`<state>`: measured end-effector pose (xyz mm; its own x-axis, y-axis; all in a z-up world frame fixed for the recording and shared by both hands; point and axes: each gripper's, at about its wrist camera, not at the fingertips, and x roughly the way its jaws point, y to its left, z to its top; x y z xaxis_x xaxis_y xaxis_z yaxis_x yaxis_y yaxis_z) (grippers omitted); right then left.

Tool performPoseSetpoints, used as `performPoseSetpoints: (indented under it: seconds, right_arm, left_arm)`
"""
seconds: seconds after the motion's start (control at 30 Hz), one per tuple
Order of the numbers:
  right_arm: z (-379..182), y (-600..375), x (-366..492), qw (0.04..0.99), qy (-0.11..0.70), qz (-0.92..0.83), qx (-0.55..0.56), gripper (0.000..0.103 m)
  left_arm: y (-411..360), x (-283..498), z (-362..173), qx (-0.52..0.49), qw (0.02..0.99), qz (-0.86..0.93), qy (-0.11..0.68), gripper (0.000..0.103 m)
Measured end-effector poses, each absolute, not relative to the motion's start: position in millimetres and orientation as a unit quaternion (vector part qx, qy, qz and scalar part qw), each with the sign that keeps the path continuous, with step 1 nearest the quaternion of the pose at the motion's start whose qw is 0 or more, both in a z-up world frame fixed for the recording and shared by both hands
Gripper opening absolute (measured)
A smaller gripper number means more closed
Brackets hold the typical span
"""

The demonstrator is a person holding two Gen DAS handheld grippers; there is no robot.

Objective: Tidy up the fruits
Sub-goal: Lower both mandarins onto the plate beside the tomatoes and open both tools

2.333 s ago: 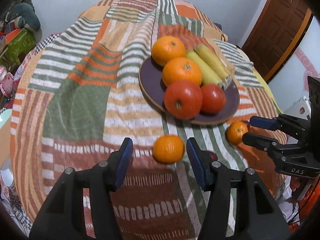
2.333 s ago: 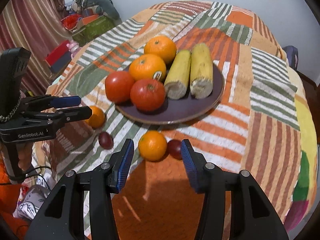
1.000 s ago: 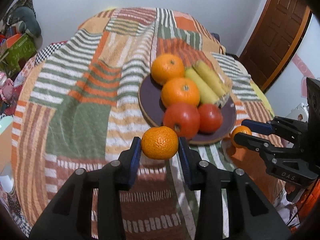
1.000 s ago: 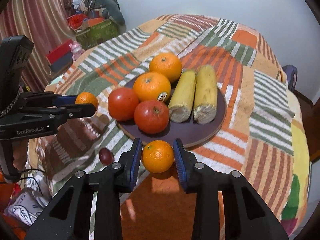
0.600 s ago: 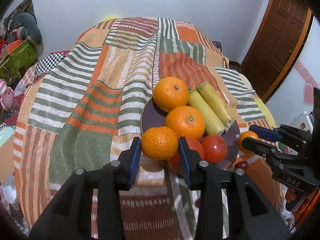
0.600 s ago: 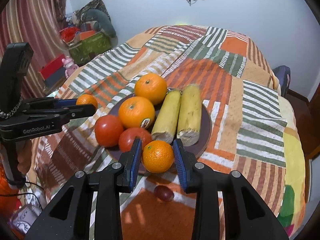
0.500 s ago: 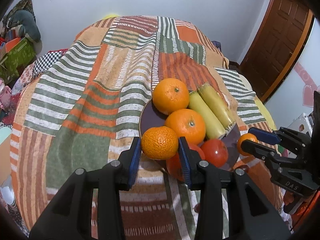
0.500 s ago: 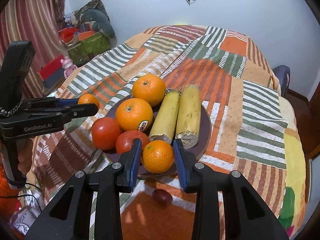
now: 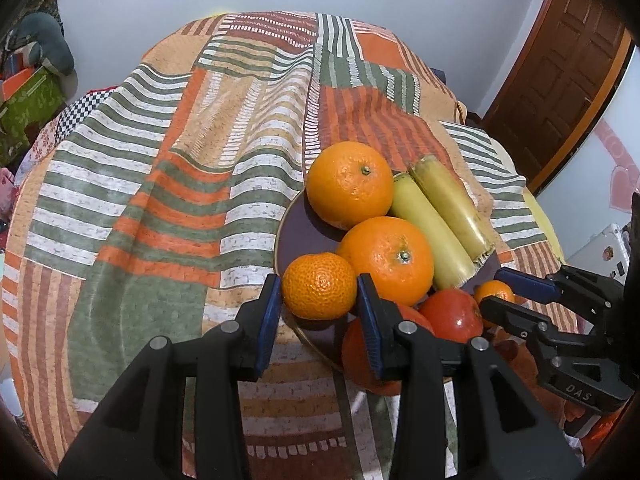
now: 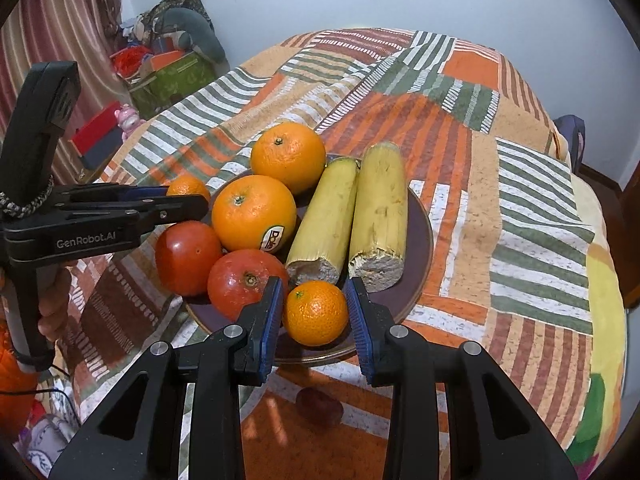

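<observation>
A dark purple plate [image 10: 420,240] on the patchwork cloth holds two large oranges [image 10: 253,213], two tomatoes [image 10: 240,278] and two corn cobs [image 10: 378,220]. My left gripper [image 9: 319,312] is shut on a small mandarin [image 9: 319,285], held over the plate's left rim [image 9: 282,240]. My right gripper [image 10: 314,320] is shut on another small mandarin [image 10: 316,312], held over the plate's near edge. Each gripper shows in the other's view, the right one [image 9: 516,294] at right and the left one [image 10: 180,200] at left.
A small dark red fruit [image 10: 320,402] lies on the cloth just in front of the plate, under the right gripper. The cloth [image 9: 160,160] spreads wide to the left. Boxes and clutter [image 10: 168,68] stand off the table's far left; a wooden door [image 9: 560,60] is at right.
Both grippers have closed on mandarins, lifted them off the cloth and carried them forward over the plate. In the last half second both moved lower and closer to the plate.
</observation>
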<state>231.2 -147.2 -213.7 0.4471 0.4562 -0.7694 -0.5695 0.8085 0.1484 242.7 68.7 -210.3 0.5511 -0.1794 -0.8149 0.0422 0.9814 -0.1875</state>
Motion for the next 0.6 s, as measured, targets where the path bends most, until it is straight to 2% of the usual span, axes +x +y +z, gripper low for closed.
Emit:
performPoseSetpoints:
  seconds: [0.6]
  right_arm:
    - [-212.8,-152.4,233.2,0.844,0.443,0.298,-0.056,0.031]
  left_arm:
    - [62.1,238.2,-204.7,-0.054,0.882,-0.046,0.465,0.041]
